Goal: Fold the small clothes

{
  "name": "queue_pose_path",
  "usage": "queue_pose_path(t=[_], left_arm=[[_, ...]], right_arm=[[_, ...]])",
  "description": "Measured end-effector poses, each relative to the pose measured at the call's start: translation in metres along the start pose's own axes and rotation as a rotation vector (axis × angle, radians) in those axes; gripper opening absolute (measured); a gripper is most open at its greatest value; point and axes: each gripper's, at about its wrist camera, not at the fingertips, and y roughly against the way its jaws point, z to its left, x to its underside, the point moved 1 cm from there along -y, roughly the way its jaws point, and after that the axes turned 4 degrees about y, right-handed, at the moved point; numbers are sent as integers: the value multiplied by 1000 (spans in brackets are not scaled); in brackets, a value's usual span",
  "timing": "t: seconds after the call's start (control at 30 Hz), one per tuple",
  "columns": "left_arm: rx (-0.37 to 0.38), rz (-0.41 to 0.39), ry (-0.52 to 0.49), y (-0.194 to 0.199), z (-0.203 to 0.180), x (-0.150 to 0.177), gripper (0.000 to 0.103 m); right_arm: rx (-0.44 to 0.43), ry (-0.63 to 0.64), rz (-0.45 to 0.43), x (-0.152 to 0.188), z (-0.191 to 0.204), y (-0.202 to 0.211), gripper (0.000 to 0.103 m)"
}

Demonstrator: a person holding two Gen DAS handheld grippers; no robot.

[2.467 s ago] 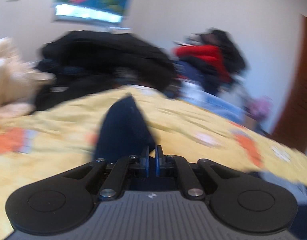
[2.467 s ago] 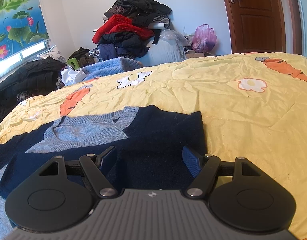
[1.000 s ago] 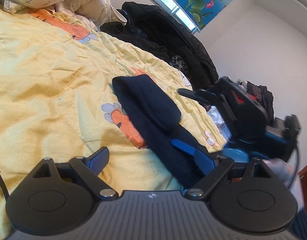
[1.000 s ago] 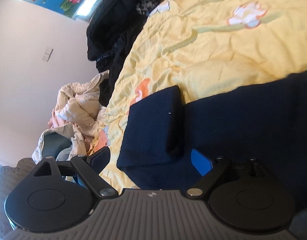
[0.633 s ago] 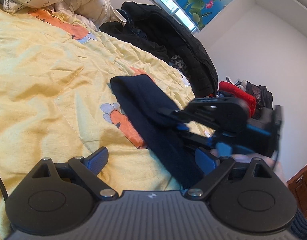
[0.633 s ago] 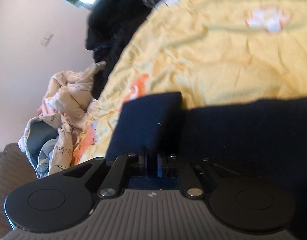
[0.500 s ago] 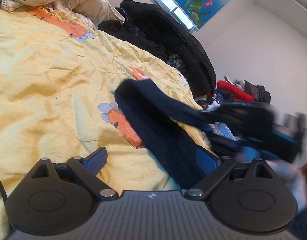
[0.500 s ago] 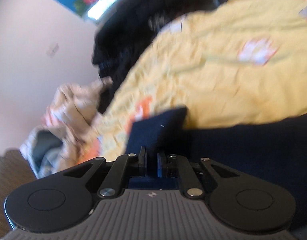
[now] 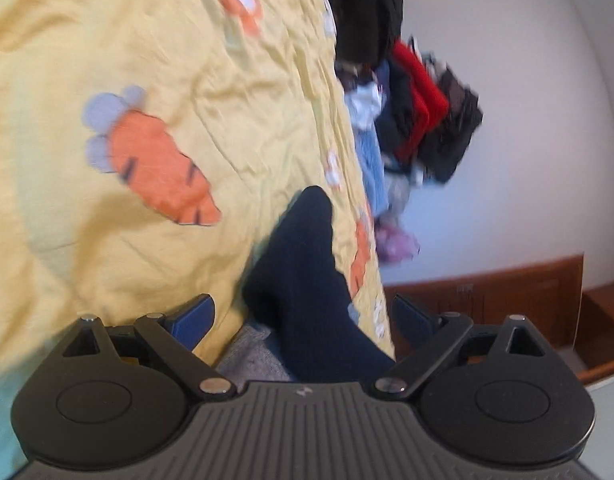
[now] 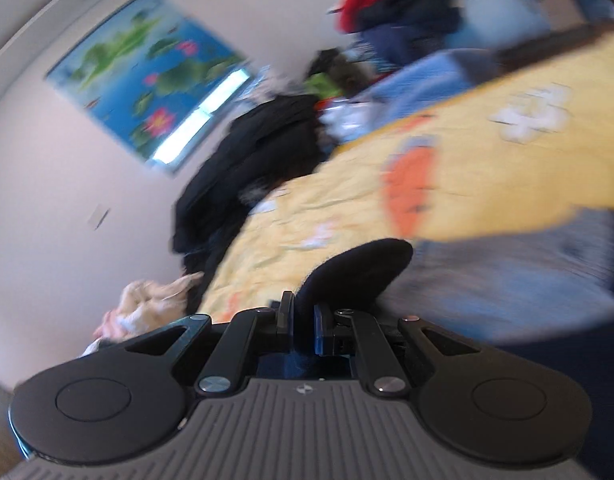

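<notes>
From the left wrist camera I see my left gripper point(image 9: 303, 316) with its jaws spread wide and holding nothing. A dark navy fold of the sweater point(image 9: 307, 280) rises between the two blue pads point(image 9: 193, 320), but neither pad touches it; there is clear space on both sides. The fold stands up off the yellow quilt point(image 9: 127, 60) of the bed, and a grey-blue knit patch point(image 9: 251, 356) of the same garment shows just under the gripper's body. A carrot print point(image 9: 159, 172) sits on the quilt to the left of the fold, well apart from it. Beyond the bed edge is a heap of clothes point(image 9: 423, 120) (red, black and blue, all blurred) against a white wall, with a brown door point(image 9: 507, 296) lower right. I see no box or basket in this view.

From the right wrist camera, my right gripper point(image 10: 303, 320) is closed down tight on a navy flap of the sweater point(image 10: 359, 272); the cloth runs out from between the pads and curls up and to the right. The sweater's grey-blue part point(image 10: 507, 276) smears across the right side, lying on the quilt point(image 10: 487, 160). Behind are a black coat point(image 10: 259, 160) and a lotus picture point(image 10: 147, 76) on the wall. No container here either.
</notes>
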Motion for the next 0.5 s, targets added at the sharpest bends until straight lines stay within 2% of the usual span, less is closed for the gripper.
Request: queue_pose_path(t=[0.07, 0.13, 0.33, 0.4, 0.5], left_arm=[[-46, 32, -58, -15, -11, -3, 96], [-56, 58, -118, -26, -22, -4, 96], [-164, 88, -290, -42, -46, 3, 96], [-209, 85, -345, -48, -48, 7, 96], [-221, 77, -368, -55, -52, 3, 96]], right_arm=[[31, -31, -5, 9, -21, 12, 18], [32, -44, -12, 17, -31, 17, 18], [-25, -51, -73, 30, -37, 40, 18], [21, -57, -67, 32, -48, 44, 18], [74, -100, -53, 40, -72, 49, 18]])
